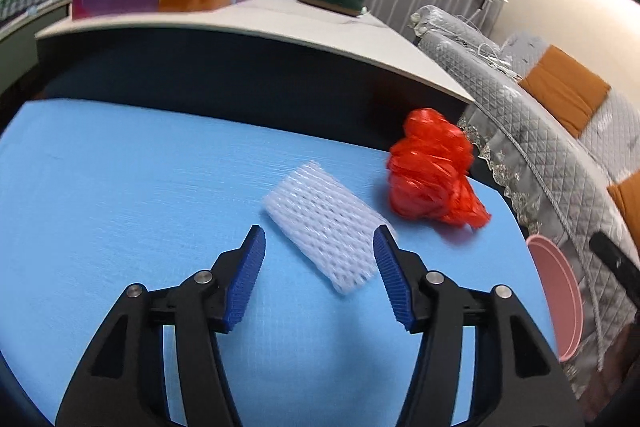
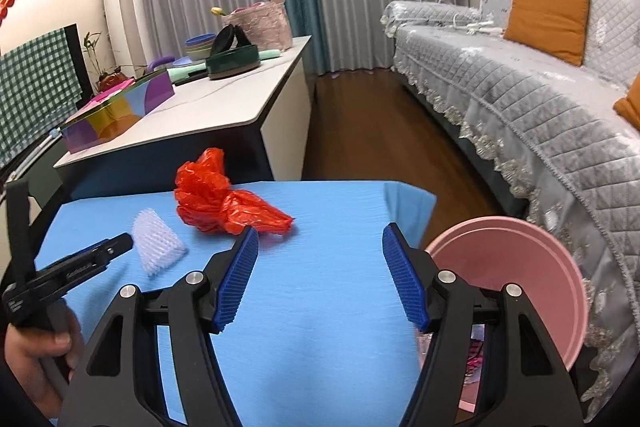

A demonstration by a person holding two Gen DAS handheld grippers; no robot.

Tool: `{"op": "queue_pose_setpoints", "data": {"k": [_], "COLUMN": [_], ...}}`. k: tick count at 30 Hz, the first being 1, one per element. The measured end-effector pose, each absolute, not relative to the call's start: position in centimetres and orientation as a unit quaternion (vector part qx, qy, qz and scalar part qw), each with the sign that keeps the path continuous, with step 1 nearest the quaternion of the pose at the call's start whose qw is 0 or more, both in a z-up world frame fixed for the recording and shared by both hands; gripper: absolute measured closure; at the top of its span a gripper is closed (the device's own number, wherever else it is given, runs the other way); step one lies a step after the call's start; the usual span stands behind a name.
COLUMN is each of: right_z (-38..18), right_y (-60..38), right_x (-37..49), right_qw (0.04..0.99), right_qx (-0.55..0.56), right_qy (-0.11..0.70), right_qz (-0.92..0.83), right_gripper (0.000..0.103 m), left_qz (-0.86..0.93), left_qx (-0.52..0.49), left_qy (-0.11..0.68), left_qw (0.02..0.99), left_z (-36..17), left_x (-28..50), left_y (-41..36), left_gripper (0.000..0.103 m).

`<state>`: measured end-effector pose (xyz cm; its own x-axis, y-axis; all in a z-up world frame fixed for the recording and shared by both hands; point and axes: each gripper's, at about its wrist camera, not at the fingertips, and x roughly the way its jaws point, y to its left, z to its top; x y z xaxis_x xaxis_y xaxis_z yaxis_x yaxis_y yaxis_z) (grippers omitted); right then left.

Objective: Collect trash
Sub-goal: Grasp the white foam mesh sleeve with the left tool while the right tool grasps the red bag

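Note:
A white foam net sleeve (image 1: pixel 324 231) lies on the blue table (image 1: pixel 120 187). My left gripper (image 1: pixel 320 239) is open, its jaws on either side of the sleeve's near end, just above it. A crumpled red plastic bag (image 1: pixel 432 175) lies behind and to the right of the sleeve. In the right wrist view the sleeve (image 2: pixel 158 247) and the red bag (image 2: pixel 224 203) lie at the table's far left. My right gripper (image 2: pixel 320 239) is open and empty over the blue table (image 2: pixel 320 307). A pink bin (image 2: pixel 516 283) stands off the table's right edge.
The pink bin (image 1: pixel 556 299) also shows at the right in the left wrist view. A white side table (image 2: pixel 208 111) with a colourful box (image 2: pixel 116 115) and a dark green round tin (image 2: pixel 234 61) stands behind. A grey sofa (image 2: pixel 520 99) with orange cushions runs along the right.

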<state>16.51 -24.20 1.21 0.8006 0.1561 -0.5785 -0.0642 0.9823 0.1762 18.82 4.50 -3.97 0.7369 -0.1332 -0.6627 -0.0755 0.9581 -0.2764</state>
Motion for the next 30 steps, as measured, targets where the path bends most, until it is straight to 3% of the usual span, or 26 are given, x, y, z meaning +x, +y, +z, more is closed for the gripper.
{"op": "queue_pose_setpoints", "data": {"k": [11, 18, 26, 29, 30], "right_z": [-0.6, -3.0, -4.2, -4.5, -4.5], "right_y": [-20.8, -18.0, -16.5, -16.0, -15.9], "right_x": [20.9, 24.0, 25.9, 26.3, 26.3], "right_qw": [0.94, 0.925, 0.916, 0.912, 0.911], "right_qx": [0.085, 0.071, 0.044, 0.036, 0.034], "right_qy": [0.318, 0.355, 0.381, 0.393, 0.393], "right_qz": [0.089, 0.112, 0.118, 0.116, 0.119], "right_gripper": [0.038, 0.038, 0.039, 0.056, 0.068], "left_qz": [-0.019, -0.042, -0.046, -0.047, -0.047], "left_qx": [-0.155, -0.138, -0.111, -0.11, -0.11], "left_qy": [0.416, 0.415, 0.41, 0.41, 0.41], "left_qw": [0.896, 0.898, 0.904, 0.904, 0.904], "left_z": [-6.3, -6.5, -6.1, -6.0, -6.0], "left_x": [21.2, 21.5, 21.5, 21.4, 21.4], "left_y": [3.8, 3.2, 2.5, 2.5, 2.4], "left_gripper": [0.049, 0.086, 0.091, 0.091, 0.092]}}
